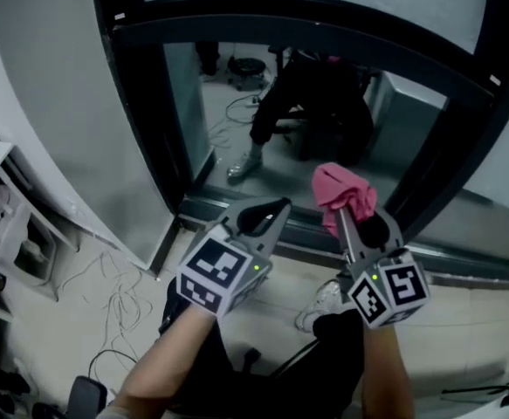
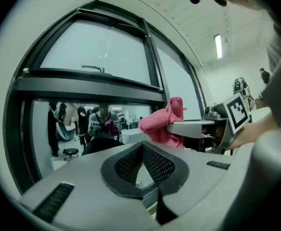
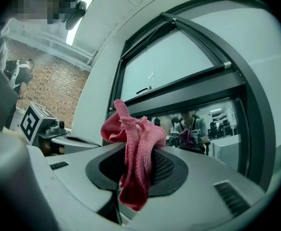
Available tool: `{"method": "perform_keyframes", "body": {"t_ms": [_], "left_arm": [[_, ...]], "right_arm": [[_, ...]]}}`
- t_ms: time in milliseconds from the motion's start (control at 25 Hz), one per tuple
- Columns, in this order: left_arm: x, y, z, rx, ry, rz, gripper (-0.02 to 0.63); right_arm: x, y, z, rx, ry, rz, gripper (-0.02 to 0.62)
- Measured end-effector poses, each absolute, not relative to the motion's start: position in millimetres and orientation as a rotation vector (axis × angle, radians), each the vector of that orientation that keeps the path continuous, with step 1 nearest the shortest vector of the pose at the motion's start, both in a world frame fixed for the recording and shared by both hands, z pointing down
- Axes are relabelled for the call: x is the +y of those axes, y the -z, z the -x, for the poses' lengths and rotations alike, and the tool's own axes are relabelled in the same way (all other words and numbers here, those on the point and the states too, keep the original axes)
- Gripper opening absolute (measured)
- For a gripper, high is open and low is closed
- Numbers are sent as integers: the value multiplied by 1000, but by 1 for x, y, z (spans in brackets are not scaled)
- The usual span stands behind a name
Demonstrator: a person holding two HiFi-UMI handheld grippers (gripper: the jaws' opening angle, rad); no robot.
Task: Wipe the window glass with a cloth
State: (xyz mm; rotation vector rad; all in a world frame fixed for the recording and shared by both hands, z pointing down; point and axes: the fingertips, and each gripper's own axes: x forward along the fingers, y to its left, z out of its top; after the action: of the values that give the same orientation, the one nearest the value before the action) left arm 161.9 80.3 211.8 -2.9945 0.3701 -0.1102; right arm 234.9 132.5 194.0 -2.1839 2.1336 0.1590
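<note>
While the right gripper (image 1: 348,221) pinched the pink cloth (image 1: 342,190) at centre right, the window glass (image 1: 237,129) lay straight ahead, seemingly not yet touched. The left gripper (image 1: 270,212), just beside, was pressed together on nothing.

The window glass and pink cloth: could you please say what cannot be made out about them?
Dirt on the clear window glass: too fine to see in any view.
Whether the pink terry cloth touches it: depth unreadable in every view.
Top of the dark window frame: head view, cut by the edge.
</note>
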Motion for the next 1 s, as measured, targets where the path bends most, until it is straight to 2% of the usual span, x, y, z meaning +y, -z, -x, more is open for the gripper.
{"method": "perform_keyframes", "body": {"t_ms": [560, 1000], "left_arm": [[42, -203, -216, 260, 20, 3033, 5], [39, -190, -284, 127, 4, 3054, 6]], "right_arm": [[110, -174, -309, 1903, -234, 2421, 107], [131, -143, -440, 1503, -234, 2621, 106]]}}
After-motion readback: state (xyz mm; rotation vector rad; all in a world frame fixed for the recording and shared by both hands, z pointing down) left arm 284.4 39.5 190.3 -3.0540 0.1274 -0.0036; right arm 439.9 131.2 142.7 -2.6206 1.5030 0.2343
